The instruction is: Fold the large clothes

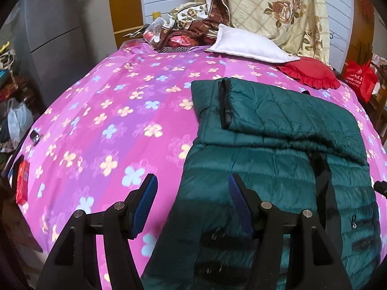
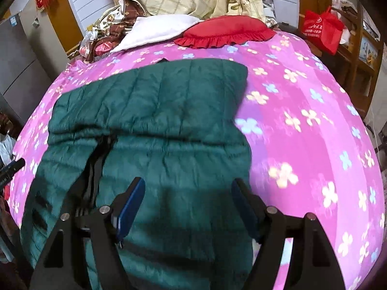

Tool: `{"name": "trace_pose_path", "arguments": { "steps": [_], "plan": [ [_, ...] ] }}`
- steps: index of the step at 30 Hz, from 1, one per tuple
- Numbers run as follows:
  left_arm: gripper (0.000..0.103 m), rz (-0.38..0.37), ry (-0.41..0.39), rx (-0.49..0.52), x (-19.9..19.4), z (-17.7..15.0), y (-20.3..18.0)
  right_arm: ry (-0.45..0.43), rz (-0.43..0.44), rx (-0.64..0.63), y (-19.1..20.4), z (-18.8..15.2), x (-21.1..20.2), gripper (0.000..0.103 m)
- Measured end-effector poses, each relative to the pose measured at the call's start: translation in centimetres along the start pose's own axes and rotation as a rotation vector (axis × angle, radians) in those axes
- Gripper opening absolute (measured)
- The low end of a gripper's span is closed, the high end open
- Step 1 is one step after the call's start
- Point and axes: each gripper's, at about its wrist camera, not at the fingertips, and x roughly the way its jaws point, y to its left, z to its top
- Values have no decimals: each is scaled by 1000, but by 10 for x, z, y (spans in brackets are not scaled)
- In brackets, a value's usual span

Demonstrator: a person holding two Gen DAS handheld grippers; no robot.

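While both claws hover above a bed [image 1: 101, 120] covered in a pink and purple flowered sheet, a dark green quilted jacket [image 1: 278, 149] lies flat on it, partly folded, with its upper section doubled over the lower. A black zipper strip runs down the jacket's front. The left claw [image 1: 191, 207] has its blue-padded fingers apart and empty, over the jacket's left edge. The right claw [image 2: 188, 207] is spreading its fingers with nothing between them, over the jacket's right half. At the head of the bed rest a white pillow [image 1: 251, 46] and a red ruffled cushion [image 1: 312, 72], side by side, with a floral quilt [image 1: 273, 7] heaped behind them. A red shopping bag [image 2: 321, 29] sits on wooden furniture beyond the bed.
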Motion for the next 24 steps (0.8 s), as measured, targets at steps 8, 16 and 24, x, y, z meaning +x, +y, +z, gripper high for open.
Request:
{"name": "trace_pose_path", "arguments": {
  "steps": [8,16,24],
  "plan": [
    [41,-11,7,-2,-13,-22,5,4,-13,6,-9,-32,-22,80],
    [41,-17,35,6,-19,-40,6,19,-7,-20,-10,-56,-34,82],
    [41,-16,53,11,-23,-54,11,36,-1,-51,-3,-71,-38,82]
  ]
}}
